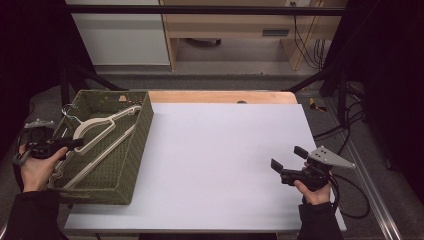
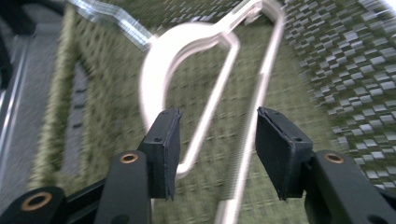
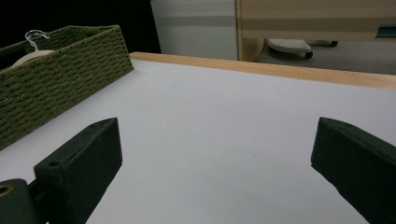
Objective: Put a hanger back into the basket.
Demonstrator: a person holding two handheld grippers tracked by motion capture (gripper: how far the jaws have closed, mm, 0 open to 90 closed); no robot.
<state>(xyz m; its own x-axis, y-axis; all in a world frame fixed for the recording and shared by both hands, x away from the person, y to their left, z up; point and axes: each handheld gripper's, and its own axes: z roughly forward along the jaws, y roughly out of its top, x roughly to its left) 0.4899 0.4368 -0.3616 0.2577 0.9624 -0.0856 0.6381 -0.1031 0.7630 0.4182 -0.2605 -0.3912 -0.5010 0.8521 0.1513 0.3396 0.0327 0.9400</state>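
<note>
A green woven basket [image 1: 142,135] stands on the left part of the white table top [image 1: 215,165]. A cream clothes hanger [image 1: 97,125] with a metal hook [image 1: 68,113] lies inside it, over more pale bars. My left gripper [image 1: 75,144] reaches over the basket's left rim. In the left gripper view my left gripper [image 2: 217,116] is open just above the hanger [image 2: 161,56], and one thin bar runs through the gap between the jaws. My right gripper [image 1: 288,158] hovers wide open over the table's right side. In the right gripper view nothing lies between the jaws of my right gripper [image 3: 215,135].
A wooden strip [image 1: 220,96] edges the table's far side. The basket [image 3: 60,70] and the hanger hook [image 3: 35,37] show far left in the right gripper view. Dark frame bars and cables [image 1: 345,125] stand off the table's right side. A cabinet [image 1: 235,25] is behind.
</note>
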